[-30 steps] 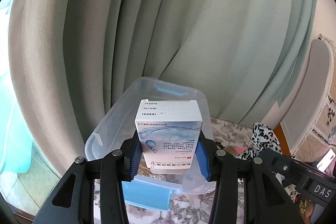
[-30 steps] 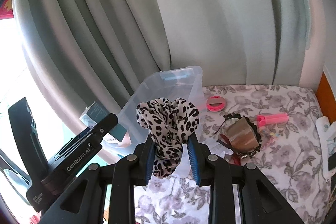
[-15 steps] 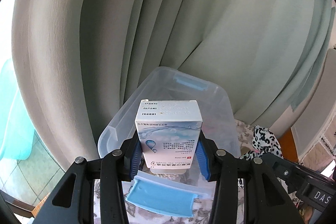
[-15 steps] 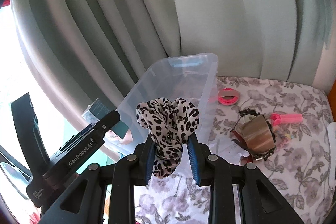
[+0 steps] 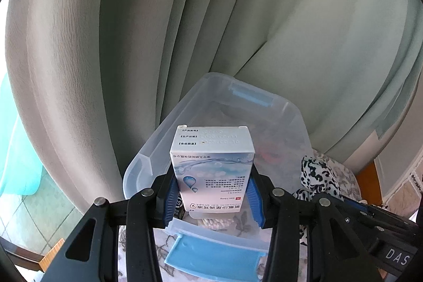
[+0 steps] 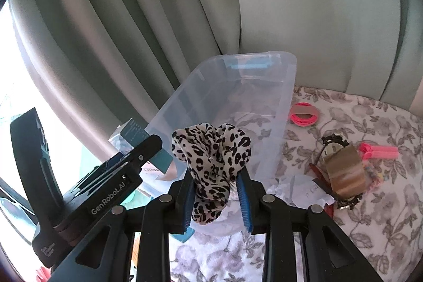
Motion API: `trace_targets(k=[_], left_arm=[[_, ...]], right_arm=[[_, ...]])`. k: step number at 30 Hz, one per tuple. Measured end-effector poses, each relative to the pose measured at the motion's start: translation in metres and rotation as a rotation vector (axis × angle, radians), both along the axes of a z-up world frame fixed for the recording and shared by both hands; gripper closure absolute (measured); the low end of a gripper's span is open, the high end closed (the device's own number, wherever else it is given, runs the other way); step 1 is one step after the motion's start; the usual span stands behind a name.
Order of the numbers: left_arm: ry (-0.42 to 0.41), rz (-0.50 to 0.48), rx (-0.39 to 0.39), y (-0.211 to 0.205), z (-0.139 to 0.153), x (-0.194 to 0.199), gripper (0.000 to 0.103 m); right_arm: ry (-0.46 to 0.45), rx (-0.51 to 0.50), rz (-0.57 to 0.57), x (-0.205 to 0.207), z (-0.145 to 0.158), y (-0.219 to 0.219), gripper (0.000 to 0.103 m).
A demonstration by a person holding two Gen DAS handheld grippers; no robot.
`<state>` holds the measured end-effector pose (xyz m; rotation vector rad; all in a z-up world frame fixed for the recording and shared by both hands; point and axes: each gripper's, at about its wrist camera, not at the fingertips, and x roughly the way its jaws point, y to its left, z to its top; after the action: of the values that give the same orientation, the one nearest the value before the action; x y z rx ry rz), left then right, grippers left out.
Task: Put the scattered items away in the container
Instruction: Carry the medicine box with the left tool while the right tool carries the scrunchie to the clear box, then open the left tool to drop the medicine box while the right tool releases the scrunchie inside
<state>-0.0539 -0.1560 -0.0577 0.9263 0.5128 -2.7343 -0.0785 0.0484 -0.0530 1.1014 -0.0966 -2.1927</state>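
Fabric backdrop: grey-green curtain (image 6: 304, 4) fills the upper half of both views.
Tabletop: floral cloth (image 6: 370, 216) in the lower right of the right view.
Container: clear plastic bin (image 6: 286, 97) with blue latches, centre of both frames, against the curtain.
Left gripper (image 5: 212, 196): clamped on an upright white-and-blue medicine box (image 5: 211, 165) — over the bin's near edge.
Right gripper (image 6: 215, 192): its jaws have just been opening a little, with the leopard-print scrunchie (image 6: 211, 149) between the pads, in front of the bin's near end.
Scattered: brown tape roll (image 6: 343, 173), pink ring (image 6: 304, 118), pink clip (image 6: 378, 152) — right of the bin.
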Motion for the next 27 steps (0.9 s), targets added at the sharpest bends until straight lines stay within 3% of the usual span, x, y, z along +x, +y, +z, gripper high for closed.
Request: trace_targets(k=[11, 17, 27], left_arm=[[-0.037, 0.020, 0.023, -0.010, -0.013, -0.010, 0.056], [-0.055, 0.027, 0.048, -0.021, -0.020, -0.025, 0.055], [-0.057, 0.008, 0.055, -0.007, -0.011, -0.005, 0.036]], right_arm=[[-0.038, 0.037, 0.020, -0.010, -0.017, -0.013, 0.069], [-0.045, 0.049, 0.027, -0.013, -0.021, -0.014, 0.060], [-0.024, 0.048, 0.034, -0.011, -0.017, -0.015, 0.046]])
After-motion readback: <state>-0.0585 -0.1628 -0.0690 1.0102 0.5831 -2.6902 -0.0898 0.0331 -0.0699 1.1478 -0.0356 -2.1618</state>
